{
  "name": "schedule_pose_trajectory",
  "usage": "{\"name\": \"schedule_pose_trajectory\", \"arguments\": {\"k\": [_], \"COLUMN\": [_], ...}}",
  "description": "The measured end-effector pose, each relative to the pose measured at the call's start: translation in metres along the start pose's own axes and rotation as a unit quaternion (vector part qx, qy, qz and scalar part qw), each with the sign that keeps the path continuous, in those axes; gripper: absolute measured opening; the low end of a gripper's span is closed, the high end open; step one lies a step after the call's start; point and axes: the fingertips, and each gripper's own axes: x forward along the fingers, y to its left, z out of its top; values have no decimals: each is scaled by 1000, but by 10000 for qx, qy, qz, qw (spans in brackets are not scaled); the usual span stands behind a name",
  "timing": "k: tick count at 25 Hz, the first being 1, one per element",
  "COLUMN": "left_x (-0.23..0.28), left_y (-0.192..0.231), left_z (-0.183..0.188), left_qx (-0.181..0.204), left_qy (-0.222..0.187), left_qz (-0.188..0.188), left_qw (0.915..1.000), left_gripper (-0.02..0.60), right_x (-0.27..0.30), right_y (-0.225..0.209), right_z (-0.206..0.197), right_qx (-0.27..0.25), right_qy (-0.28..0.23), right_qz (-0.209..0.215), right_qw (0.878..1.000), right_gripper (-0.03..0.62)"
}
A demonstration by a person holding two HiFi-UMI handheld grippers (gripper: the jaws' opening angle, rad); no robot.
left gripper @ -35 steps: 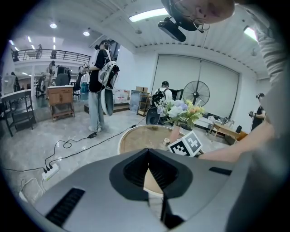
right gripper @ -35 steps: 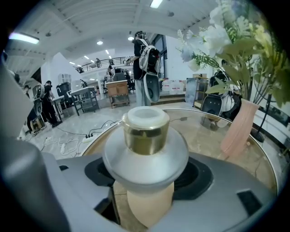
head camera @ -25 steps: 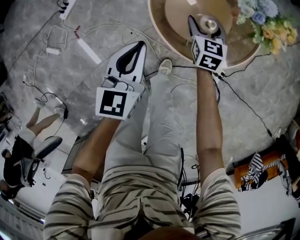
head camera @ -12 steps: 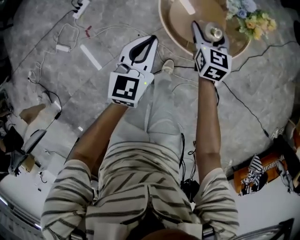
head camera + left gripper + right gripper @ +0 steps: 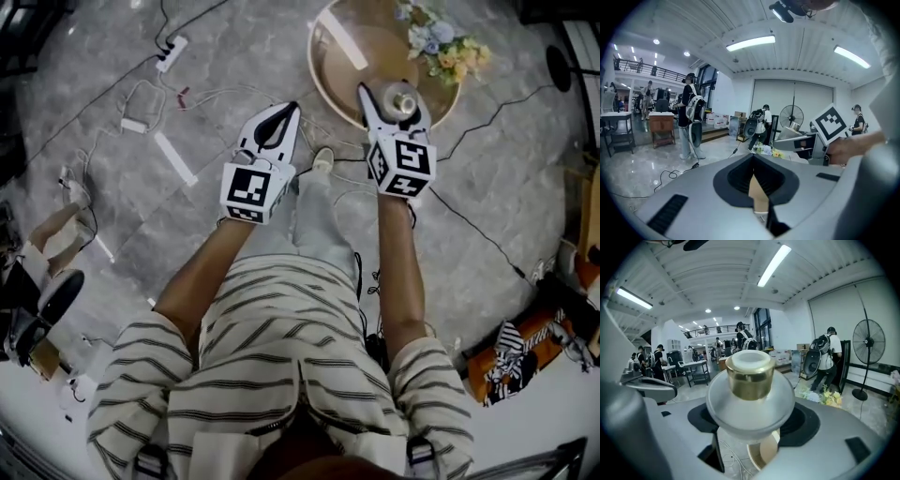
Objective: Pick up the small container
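Right gripper (image 5: 394, 96), jaws wide, clamps the small container (image 5: 750, 392) (gold-capped); left gripper (image 5: 286, 112) closed, empty.

Grey marble floor (image 5: 234, 75) is gleaming under long ceiling strip lights (image 5: 750, 43), with white cables (image 5: 225, 94) and a power strip (image 5: 172, 47) trailing across it beside a round wooden table (image 5: 330, 80) that is carrying a bunch of flowers (image 5: 433, 45). White walls are rising to a ribbed ceiling, a railed balcony (image 5: 642, 69) is running along one side, and tall dark windows (image 5: 765, 329) are facing the hall. A standing fan (image 5: 868, 343) and a wooden cabinet (image 5: 662, 127) are sitting at the edges, while several people with backpacks (image 5: 691, 112) are standing about.
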Motion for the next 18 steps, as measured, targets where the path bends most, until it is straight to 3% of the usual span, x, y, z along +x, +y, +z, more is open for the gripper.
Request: {"name": "schedule_pose_trajectory", "arguments": {"k": [8,18], "left_x": [-43,-62], "left_y": [-14,-31], "left_z": [60,114], "left_qx": [-253,176], "left_qy": [-233,-586], "left_qz": [-154,-318], "left_qw": [9993,9976], "left_gripper": [-2,-2], "right_x": [-63,-103], "right_y": [47,65], "right_z": [56,111], "right_qx": [24,-111], "right_qy": [-264,-647], "right_qz": [134,116], "right_qw": [9996,9978], "right_gripper": [339,339]}}
